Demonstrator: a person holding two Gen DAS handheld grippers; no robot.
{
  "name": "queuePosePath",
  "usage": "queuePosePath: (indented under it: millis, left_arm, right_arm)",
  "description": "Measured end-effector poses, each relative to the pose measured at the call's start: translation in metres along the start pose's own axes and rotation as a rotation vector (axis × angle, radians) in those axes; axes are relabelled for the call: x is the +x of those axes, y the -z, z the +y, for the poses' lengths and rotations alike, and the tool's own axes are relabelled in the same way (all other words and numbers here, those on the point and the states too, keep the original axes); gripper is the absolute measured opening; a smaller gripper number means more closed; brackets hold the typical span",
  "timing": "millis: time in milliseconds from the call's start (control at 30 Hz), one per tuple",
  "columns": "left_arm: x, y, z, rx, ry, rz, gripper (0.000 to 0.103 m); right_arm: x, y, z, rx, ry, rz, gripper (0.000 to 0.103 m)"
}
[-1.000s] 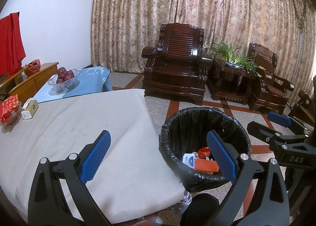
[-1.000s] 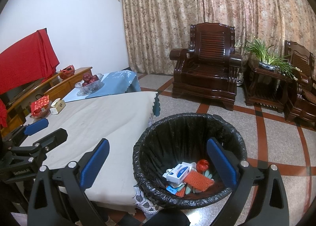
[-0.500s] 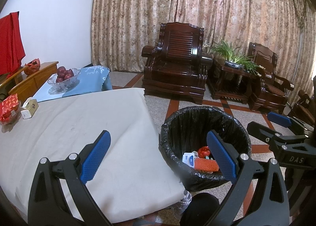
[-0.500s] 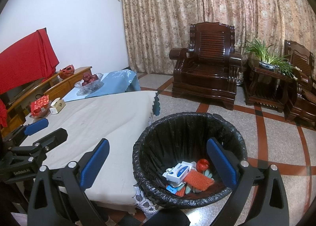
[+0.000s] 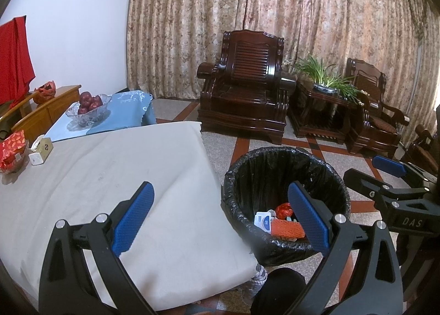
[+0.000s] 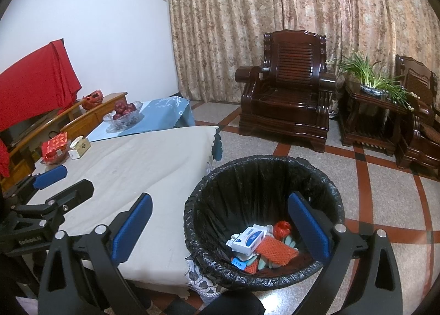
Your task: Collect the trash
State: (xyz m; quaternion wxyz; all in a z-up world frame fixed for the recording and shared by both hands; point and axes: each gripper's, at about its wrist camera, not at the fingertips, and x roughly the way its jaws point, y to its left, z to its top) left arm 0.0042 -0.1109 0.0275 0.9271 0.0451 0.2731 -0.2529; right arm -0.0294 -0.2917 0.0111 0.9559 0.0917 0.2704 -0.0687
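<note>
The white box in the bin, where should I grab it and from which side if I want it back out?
Probably grip the white box across its short width, coming straight down from above. It lies flat and tilted atop the other trash, long faces exposed, while the bin walls block any sideways approach. The right gripper, open and already over the bin, looks better placed than the left gripper.

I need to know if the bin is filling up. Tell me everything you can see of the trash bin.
The trash bin is round and lined with a crinkled, glossy black plastic bag folded over its rim. It stands upright on the tiled floor beside the cloth-covered table's corner; whether they touch is unclear. It is open-topped and mostly unfilled: only the bottom holds trash, including a white and blue box, orange foam netting and a red crumpled wrapper. Neither gripper touches it.
</note>
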Motion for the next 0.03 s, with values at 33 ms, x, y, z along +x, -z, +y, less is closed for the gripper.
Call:
queuePosePath:
  millis: [33]
  left_arm:
    - [-0.0004, -0.0002, 0.0002, 0.0, 0.001, 0.0, 0.095]
  right_arm:
    - [-0.0001, 0.0005, -0.0009, 0.0, -0.001, 0.0, 0.097]
